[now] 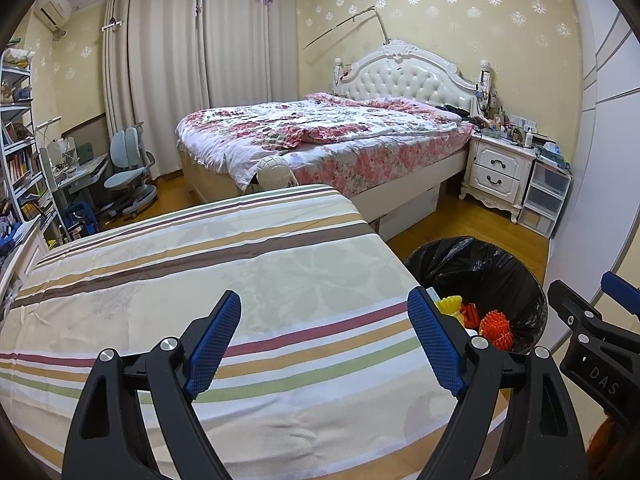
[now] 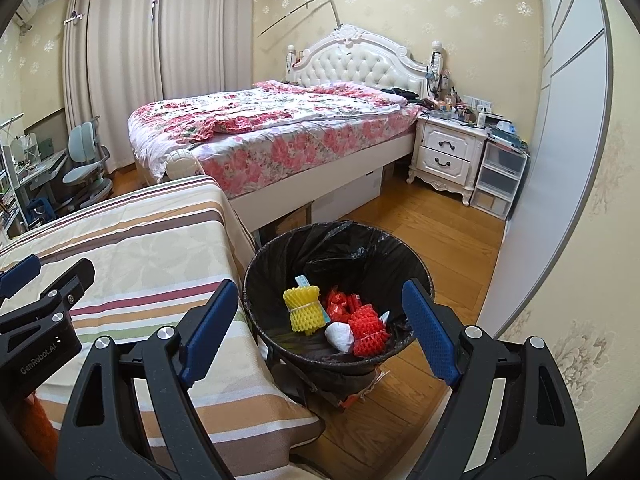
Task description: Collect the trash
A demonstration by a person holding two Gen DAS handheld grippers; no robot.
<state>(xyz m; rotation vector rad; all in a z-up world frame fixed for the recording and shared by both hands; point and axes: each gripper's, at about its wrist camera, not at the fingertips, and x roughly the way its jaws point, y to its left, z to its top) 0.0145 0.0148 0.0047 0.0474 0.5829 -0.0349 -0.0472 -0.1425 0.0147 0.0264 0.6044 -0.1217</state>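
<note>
trash sits at the bottom of a black-lined bin (image 2: 340,256) in the lower centre of the right wrist view: a yellow foam net (image 2: 303,309), a red foam net (image 2: 370,330), some red wrappers (image 2: 340,303) and a white crumpled wad (image 2: 339,336). the bin stands on the wooden floor (image 2: 436,236), just beside the right edge of a striped cloth surface (image 2: 132,248) that fills the lower left of that frame.

the right gripper (image 2: 320,328) hangs over the bin with its jaws spread wide and nothing between them; in the picture the trash shows in the gap between its two blue pads, well below them and untouched. the left blue pad overlaps the bin's rim and the cloth edge, the right pad overlaps the bin's right rim.

in the left wrist view the left gripper (image 1: 326,338) is likewise wide open and empty, poised over the striped cloth surface (image 1: 224,264), which looks bare under it. the bin (image 1: 480,264) shows at the lower right of that frame, just to the right of the gripper's right pad, with the yellow foam net (image 1: 450,305) and red foam net (image 1: 496,330) peeking out behind the pad. the black body of the right gripper shows at the far right edge.

behind, a bed (image 2: 280,128) with a floral cover fills mid-frame, with a white nightstand (image 2: 448,152) to its right.
</note>
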